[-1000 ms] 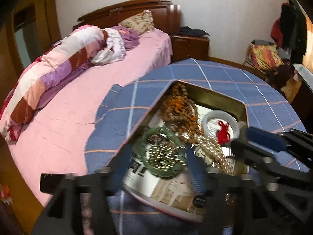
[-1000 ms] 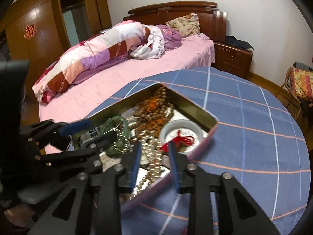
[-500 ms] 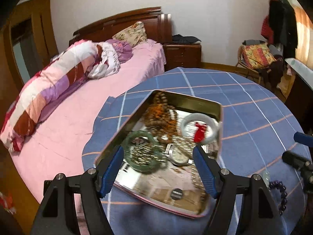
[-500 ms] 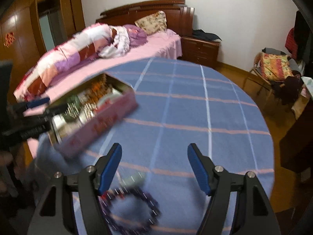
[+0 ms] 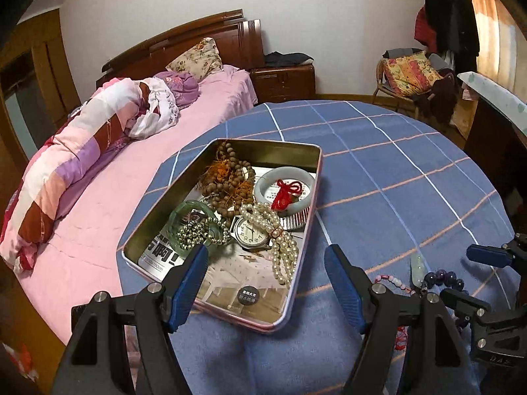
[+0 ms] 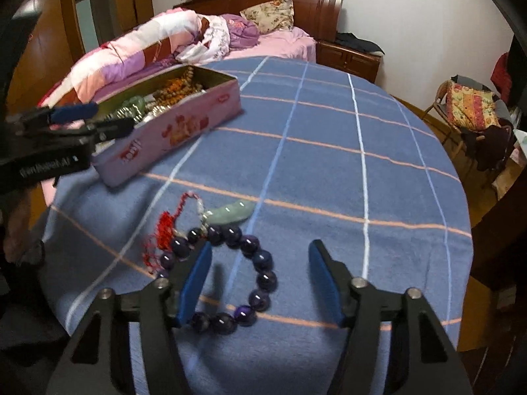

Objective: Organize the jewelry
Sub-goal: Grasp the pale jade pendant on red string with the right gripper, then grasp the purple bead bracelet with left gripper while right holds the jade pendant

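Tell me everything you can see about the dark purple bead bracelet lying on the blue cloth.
The dark purple bead bracelet is a closed loop of large, glossy round beads, glass or stone by their shine. It lies flat on the blue checked tablecloth, outside the pink tin box. At its far side it meets a pale green jade pendant on a red knotted cord. The right tool hovers over it, jaws closing, one finger across the loop.
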Tool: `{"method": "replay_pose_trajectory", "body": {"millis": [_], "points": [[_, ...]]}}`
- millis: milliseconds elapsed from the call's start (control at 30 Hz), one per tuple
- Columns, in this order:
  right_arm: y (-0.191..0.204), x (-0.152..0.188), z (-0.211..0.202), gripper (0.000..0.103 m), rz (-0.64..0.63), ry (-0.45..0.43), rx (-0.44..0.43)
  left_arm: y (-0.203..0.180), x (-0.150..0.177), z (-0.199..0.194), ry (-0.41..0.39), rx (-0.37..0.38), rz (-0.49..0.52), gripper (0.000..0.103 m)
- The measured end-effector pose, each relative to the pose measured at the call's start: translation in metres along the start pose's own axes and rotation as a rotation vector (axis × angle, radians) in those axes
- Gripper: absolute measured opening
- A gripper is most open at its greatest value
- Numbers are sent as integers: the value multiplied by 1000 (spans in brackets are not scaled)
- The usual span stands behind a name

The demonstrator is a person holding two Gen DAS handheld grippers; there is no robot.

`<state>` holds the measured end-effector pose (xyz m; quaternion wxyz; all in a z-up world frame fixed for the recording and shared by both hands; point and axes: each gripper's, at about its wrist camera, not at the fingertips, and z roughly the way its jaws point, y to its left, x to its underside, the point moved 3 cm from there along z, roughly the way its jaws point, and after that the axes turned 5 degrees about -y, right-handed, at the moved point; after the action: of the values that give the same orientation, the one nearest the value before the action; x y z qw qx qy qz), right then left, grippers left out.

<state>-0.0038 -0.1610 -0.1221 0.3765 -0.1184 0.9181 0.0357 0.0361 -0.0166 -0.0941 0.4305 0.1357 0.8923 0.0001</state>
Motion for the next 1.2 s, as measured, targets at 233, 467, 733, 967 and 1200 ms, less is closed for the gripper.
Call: {"method": "replay_pose_trajectory", "body": {"millis": [233, 467, 733, 967, 1200], "points": [[20, -14, 15, 55, 8, -4, -56, -1, 2, 3, 2, -3, -4, 73], [33, -15, 34, 15, -8, 32, -34, 3, 0, 4, -1, 2, -20, 73], [19, -27, 2, 11, 47, -89, -60, 1, -4, 1, -11, 24, -19, 73], [5, -54, -28, 11, 95, -215, -52, -6, -6, -2, -14, 60, -8, 73], [-14, -73, -53, 11, 140, -307, -20, -15, -7, 0, -8, 84, 12, 73]]}}
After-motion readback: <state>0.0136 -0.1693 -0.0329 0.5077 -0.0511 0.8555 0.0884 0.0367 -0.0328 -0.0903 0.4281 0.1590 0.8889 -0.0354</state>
